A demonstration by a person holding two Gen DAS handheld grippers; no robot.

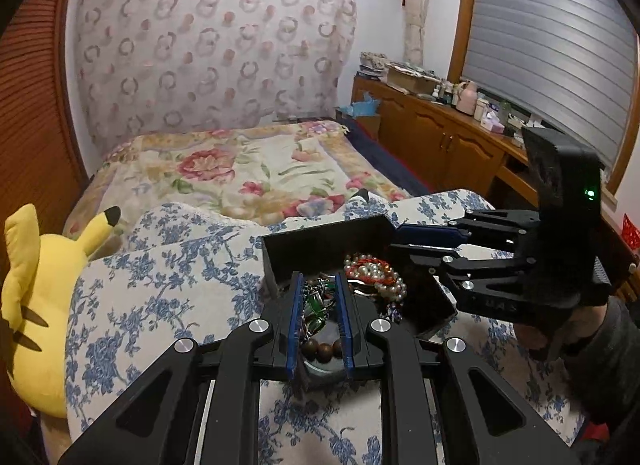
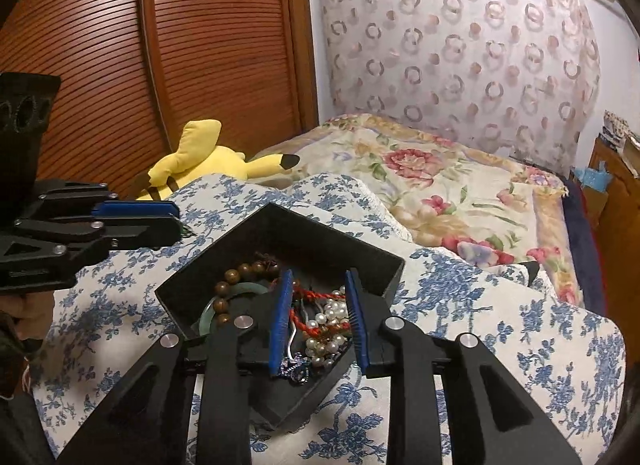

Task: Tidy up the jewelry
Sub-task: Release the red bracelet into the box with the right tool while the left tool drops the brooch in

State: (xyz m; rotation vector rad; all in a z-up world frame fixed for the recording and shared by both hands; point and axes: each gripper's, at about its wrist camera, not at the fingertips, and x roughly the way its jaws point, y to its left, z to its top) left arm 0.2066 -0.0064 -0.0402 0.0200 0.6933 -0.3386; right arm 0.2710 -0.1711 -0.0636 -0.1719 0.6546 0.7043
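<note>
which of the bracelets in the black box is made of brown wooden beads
The wooden bead bracelet at the box's left side in the right wrist view; the pearl strand and red cord lie between the right gripper's fingers.

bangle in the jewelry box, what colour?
Pale green, jade-like bangle lying under the brown wooden beads in the black box. Clearest in the right wrist view.

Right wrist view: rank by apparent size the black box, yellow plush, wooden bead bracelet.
1. black box, largest, though nearest the camera.
2. yellow plush, smaller in frame but farther back and partly hidden, so its true size is unsure.
3. wooden bead bracelet, smallest.
</note>
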